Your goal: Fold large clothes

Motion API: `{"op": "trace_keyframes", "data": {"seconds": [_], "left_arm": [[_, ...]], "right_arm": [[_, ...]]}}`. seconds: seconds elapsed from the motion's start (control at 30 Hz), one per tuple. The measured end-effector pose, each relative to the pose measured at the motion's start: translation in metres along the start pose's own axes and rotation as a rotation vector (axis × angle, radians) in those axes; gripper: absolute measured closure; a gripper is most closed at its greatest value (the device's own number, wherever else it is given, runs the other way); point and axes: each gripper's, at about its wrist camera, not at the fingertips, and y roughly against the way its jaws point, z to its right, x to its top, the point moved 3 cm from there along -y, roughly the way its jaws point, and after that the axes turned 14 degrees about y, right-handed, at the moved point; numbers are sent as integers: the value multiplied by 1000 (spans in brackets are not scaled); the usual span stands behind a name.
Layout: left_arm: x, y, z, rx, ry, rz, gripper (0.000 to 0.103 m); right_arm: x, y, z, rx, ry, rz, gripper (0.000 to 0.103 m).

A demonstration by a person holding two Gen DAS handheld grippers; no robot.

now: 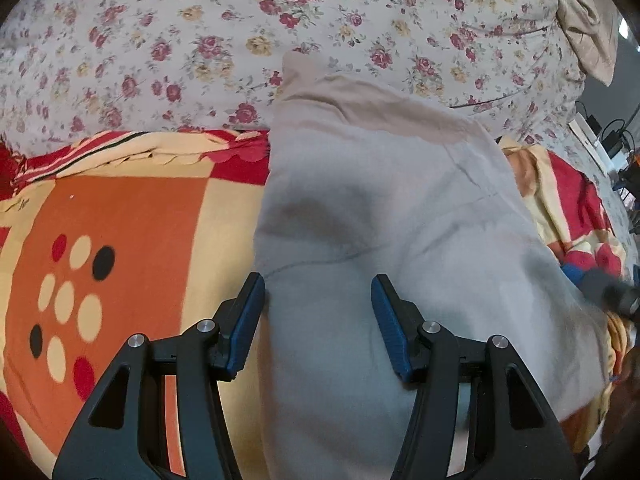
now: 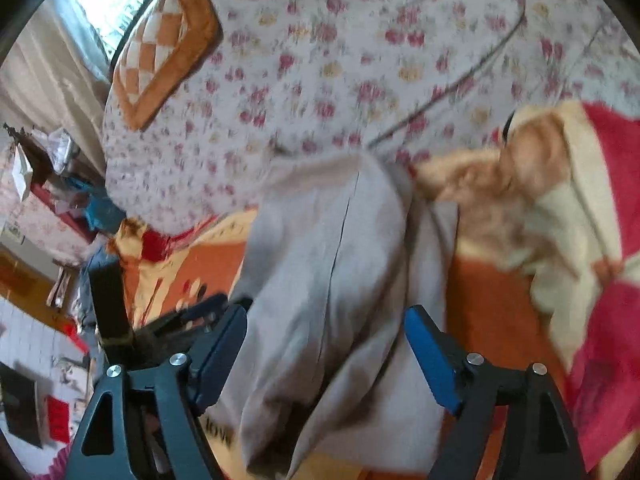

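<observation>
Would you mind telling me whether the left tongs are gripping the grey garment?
Apart. In the left wrist view the left tongs stand open, and the grey garment lies between the pads unpinched.

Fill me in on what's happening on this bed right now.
A person with a gripper in each hand is folding a beige garment that lies on an orange and red blanket over a floral bedsheet. The left gripper and right gripper hover over the cloth with jaws apart, neither pinching it.
</observation>
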Motion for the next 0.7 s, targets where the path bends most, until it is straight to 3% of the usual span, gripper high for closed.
{"op": "trace_keyframes", "data": {"seconds": [0.2, 0.3, 0.33, 0.4, 0.53, 0.7], "left_arm": [[-12, 13, -2, 16, -16, 6, 48], [-17, 18, -3, 21, -22, 1, 48], [-18, 19, -3, 19, -24, -3, 48], [-22, 25, -1, 15, -28, -1, 48], [-28, 41, 9, -22, -55, 19, 48], [-43, 23, 19, -5, -104, -9, 48]], "right_arm": [[-24, -31, -5, -19, -26, -77, 27], [-26, -24, -14, -86, 39, -33, 71], [-25, -17, -19, -112, 74, -7, 80], [-24, -5, -32, -161, 158, 14, 88], [-24, 19, -45, -230, 267, 41, 93], [-37, 9, -18, -313, 257, 0, 95]]}}
